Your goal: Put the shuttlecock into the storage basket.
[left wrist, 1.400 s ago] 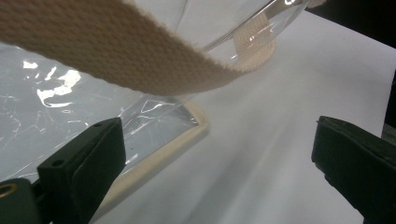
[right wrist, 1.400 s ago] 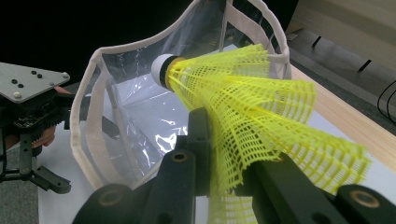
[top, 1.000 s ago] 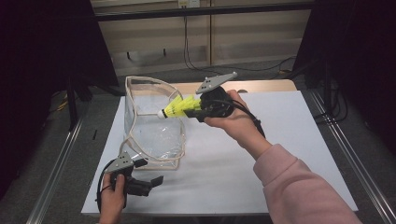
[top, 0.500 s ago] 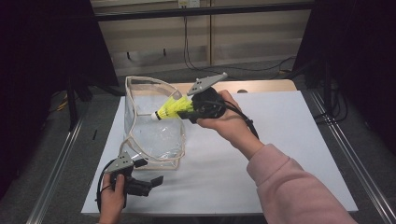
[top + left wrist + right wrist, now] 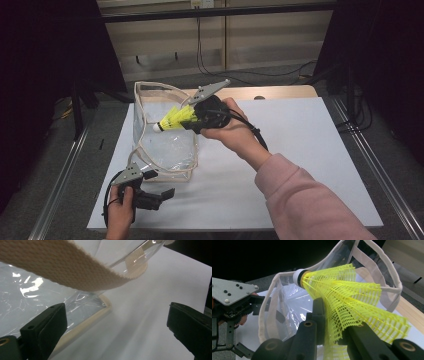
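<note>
A yellow mesh shuttlecock [image 5: 172, 120] with a white cork tip hangs over the mouth of a clear plastic bag [image 5: 165, 150] trimmed in beige webbing. My right gripper [image 5: 189, 120] is shut on the shuttlecock's skirt [image 5: 342, 295], with the cork pointing left toward the bag's far rim [image 5: 392, 277]. My left gripper [image 5: 167, 192] rests on the white sheet at the bag's front corner. Its jaws stand open, with only bare sheet between them [image 5: 117, 327]. The bag's beige strap [image 5: 62, 267] droops just above them.
A white sheet [image 5: 310, 150] covers the table, with a wooden strip [image 5: 280, 92] along its back edge. Metal rails [image 5: 365, 165] run down both sides. Cables [image 5: 210, 65] hang behind the table. A person's pink sleeve [image 5: 305, 200] crosses the front right.
My right gripper has carried the shuttlecock leftward, from beside the bag's right rim to over its opening. The left gripper has stayed in place.
</note>
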The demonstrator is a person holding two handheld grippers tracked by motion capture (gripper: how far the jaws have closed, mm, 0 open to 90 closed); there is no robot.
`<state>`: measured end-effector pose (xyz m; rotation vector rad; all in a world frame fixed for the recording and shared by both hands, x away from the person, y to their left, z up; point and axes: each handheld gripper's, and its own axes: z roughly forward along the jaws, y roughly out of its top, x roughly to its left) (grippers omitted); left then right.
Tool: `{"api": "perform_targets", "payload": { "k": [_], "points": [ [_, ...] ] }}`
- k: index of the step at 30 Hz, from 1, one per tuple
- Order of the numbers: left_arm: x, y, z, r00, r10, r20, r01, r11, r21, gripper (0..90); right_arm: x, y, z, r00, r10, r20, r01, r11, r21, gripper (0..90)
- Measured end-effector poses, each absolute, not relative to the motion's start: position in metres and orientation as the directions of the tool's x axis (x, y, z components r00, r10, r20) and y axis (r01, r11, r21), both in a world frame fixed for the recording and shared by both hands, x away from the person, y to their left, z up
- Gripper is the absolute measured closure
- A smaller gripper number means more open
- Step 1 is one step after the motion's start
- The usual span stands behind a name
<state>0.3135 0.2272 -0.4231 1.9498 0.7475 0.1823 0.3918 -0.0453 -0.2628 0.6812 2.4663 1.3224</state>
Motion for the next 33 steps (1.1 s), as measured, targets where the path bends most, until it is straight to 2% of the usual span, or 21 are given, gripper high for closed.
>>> {"api": "perform_targets", "payload": {
  "k": [10,11,13,17,18,27,28,33],
  "points": [
    [0.314,0.228,-0.423,0.8,0.57,-0.188,0.423,-0.313,0.85,2.9,0.394,-0.033,-0.265,-0.864,0.503,-0.015,0.272,0.492,0.827,82.2],
    [0.315,0.23,-0.423,0.814,0.559,-0.157,0.405,-0.353,0.843,2.8,0.394,-0.032,-0.265,-0.862,0.506,-0.014,0.274,0.49,0.827,82.2],
    [0.314,0.228,-0.424,0.799,0.571,-0.19,0.424,-0.312,0.85,2.8,0.395,-0.031,-0.265,-0.863,0.504,-0.019,0.27,0.494,0.827,82.2],
    [0.314,0.228,-0.424,0.8,0.569,-0.189,0.424,-0.313,0.85,2.8,0.396,-0.029,-0.266,-0.862,0.507,-0.015,0.277,0.495,0.823,82.1],
    [0.316,0.231,-0.423,0.818,0.554,-0.152,0.402,-0.363,0.841,2.9,0.397,-0.028,-0.266,-0.862,0.507,-0.023,0.272,0.499,0.823,82.2],
    [0.315,0.23,-0.423,0.817,0.548,-0.177,0.42,-0.357,0.835,2.8,0.398,-0.022,-0.269,-0.865,0.5,-0.046,0.261,0.524,0.811,82.2],
    [0.315,0.232,-0.422,0.814,0.56,-0.15,0.404,-0.361,0.84,2.9,0.398,-0.021,-0.27,-0.863,0.504,-0.044,0.265,0.524,0.809,82.2],
    [0.315,0.232,-0.422,0.811,0.567,-0.146,0.402,-0.358,0.842,2.8,0.398,-0.017,-0.272,-0.869,0.492,-0.047,0.258,0.533,0.806,82.1]
  ]
}}
